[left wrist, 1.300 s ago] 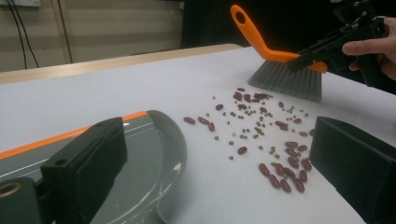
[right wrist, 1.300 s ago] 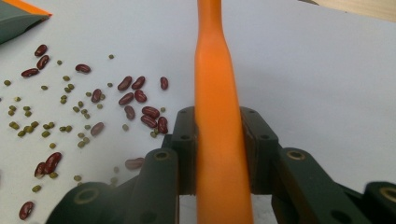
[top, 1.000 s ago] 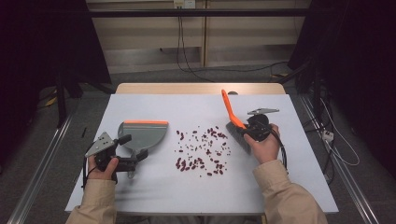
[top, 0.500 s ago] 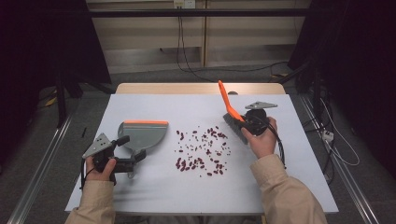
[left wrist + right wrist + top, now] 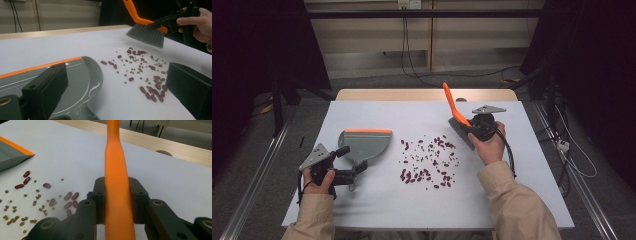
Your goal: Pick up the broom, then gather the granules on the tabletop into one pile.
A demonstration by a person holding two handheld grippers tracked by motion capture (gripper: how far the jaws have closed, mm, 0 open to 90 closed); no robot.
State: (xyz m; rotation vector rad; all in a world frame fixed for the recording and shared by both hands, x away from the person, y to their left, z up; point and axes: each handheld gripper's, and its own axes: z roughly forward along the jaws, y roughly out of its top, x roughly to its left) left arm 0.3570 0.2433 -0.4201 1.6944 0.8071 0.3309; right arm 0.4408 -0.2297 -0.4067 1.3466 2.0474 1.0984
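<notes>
White table point(image 5: 377, 210) comes first, as it is the biggest thing here, and all the work sits on top of it. The grey dustpan point(image 5: 364, 145) with the orange edge lies flat on the left part, and it has not moved since a moment ago. Its open mouth faces away from the person, so the spilled pile is off to its right side.

The orange brush point(image 5: 450, 102) is what has changed. It is a little higher and a bit farther back than it was a second ago, and its handle now points up more. Its grey hairs hang just above the table, past the far right edge of the spill and not touching it. I think this means the brush is getting ready to sweep toward the dustpan, and no sweeping has been done yet.

The right gripper point(image 5: 469, 131) is squeezed tight on the brush handle, with one jaw on each side of it. The left gripper point(image 5: 357, 170) has its jaws wide apart. The handle of the dustpan lies low between them, but they do not press on it, so the dustpan is not held yet.

The beans point(image 5: 427, 160) are the smallest things. Red ones and tiny green ones lie spread out in the middle of the table, between the dustpan and the brush, and none are in the dustpan
</notes>
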